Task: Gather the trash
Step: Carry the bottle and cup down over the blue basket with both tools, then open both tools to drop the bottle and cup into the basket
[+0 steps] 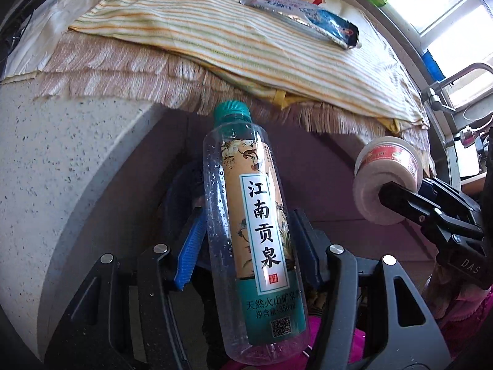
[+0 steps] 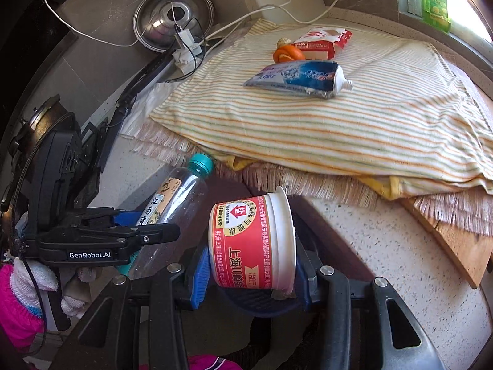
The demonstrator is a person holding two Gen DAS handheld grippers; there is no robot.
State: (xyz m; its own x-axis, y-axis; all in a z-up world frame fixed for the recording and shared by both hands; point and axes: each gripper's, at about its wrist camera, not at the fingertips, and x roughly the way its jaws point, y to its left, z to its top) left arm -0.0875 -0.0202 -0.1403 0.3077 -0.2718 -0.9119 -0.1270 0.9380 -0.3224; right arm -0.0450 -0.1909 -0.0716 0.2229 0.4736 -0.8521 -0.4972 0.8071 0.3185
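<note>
My left gripper (image 1: 246,240) is shut on a clear water bottle (image 1: 252,231) with a teal cap, its blue pads pressing the label on both sides. The bottle points cap-first toward the counter edge. In the right wrist view the same bottle (image 2: 181,191) shows tilted in the left gripper (image 2: 154,231). My right gripper (image 2: 251,265) is shut on a red and white paper cup (image 2: 249,243) lying on its side. The cup (image 1: 385,178) and right gripper (image 1: 400,197) also appear at the right of the left wrist view. Both are held off the counter, in front of its edge.
A striped cloth (image 2: 339,117) on the speckled counter (image 2: 400,262) carries a toothpaste tube (image 2: 302,77), orange peel (image 2: 286,54) and a red and white carton (image 2: 323,43). A dark blue container (image 2: 255,302) lies under the cup. A pot lid (image 2: 172,18), cables and a wooden board (image 2: 456,246) are nearby.
</note>
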